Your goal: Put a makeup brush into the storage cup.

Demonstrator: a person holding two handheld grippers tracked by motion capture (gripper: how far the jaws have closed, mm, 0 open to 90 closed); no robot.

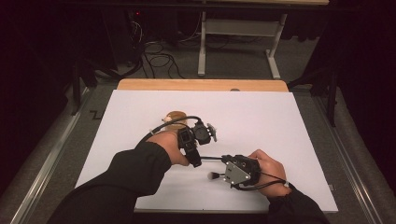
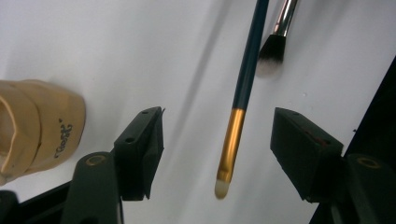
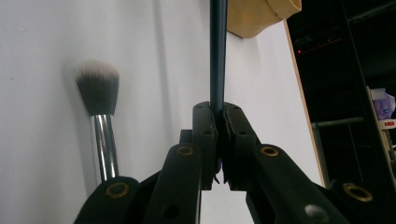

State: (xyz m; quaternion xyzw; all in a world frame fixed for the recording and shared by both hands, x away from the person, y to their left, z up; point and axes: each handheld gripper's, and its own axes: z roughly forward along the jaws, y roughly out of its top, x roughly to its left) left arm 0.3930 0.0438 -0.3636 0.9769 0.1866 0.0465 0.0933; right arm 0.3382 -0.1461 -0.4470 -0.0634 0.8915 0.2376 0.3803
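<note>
one gold ferrule point(image 2: 231, 142) between left tongs point(image 2: 217, 154)

Place: a lab or recording room, dim but for the lit table.
Table point(image 1: 140, 85): a wooden top under a white sheet point(image 1: 261, 121), set up as a work stage.
Floor point(image 1: 233, 60): grey carpet, with loose cables point(image 1: 159, 58) trailing behind the table.
Background: a white desk frame point(image 1: 201, 46) stood on the carpet; black stands point(image 1: 332, 93) flanked the table.
Edges: metal rails point(image 1: 46, 158) ran along both sides.
</note>
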